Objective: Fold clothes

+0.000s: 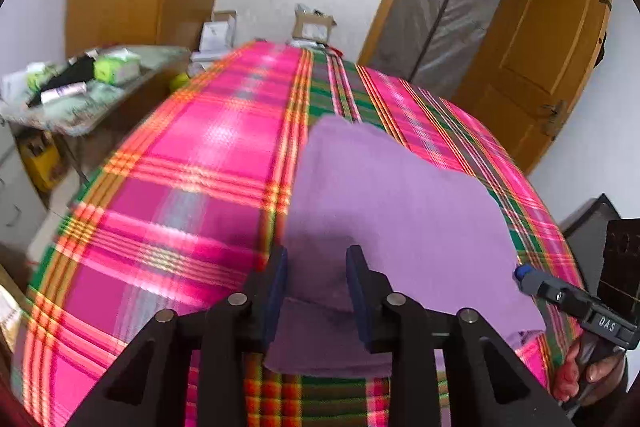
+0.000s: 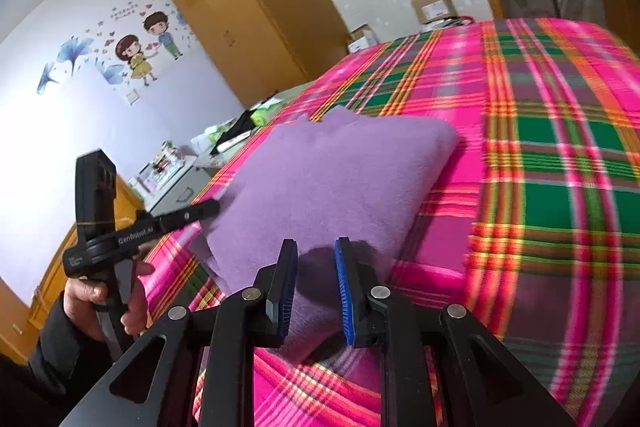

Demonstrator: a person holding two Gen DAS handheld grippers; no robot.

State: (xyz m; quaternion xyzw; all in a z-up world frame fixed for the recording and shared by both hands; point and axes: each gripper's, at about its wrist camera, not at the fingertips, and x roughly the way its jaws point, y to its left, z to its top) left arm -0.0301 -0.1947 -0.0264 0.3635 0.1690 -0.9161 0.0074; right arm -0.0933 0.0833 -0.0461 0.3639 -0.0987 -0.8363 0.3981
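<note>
Left fingers: your left gripper (image 1: 316,287) stands part open. The near edge of the cloth (image 1: 392,211) lies between the fingers (image 1: 358,291), but the pads look clear of it, so you grip nothing here.
Right fingers: your right gripper (image 2: 316,287) is also part open over the near corner of the cloth (image 2: 328,175). Cloth shows in the gap, with no pinch visible. Whether a pad brushes the nap, you cannot tell.
Other views: the right gripper (image 1: 568,301) shows at the cloth's right edge in the left view; the left gripper (image 2: 176,223) points at its left edge in the right view. Your hand (image 2: 100,301) wraps that handle.
Cloth, place: it lies on the bed (image 1: 192,163), on the pink plaid cover, already doubled over, with a lower layer peeking out along the near left edge.
Cloth, handling: purple, fleecy, soft and light by the look of it. Expect it to sag and drape from any held point, and not to slip much against the pads. The stack looks thick, so a shallow bite may catch only the top layer.
Where to hold: take the two near corners, one per gripper, deep enough to trap every layer, then carry them together so the fold stays square.
Risk: the cover beneath is loose fabric too; a low pinch could snag it.
Beyond: a cluttered worktop (image 1: 100,87) stands left of the bed, boxes (image 1: 312,25) sit past its far end, and wooden doors (image 1: 544,59) close the room.
</note>
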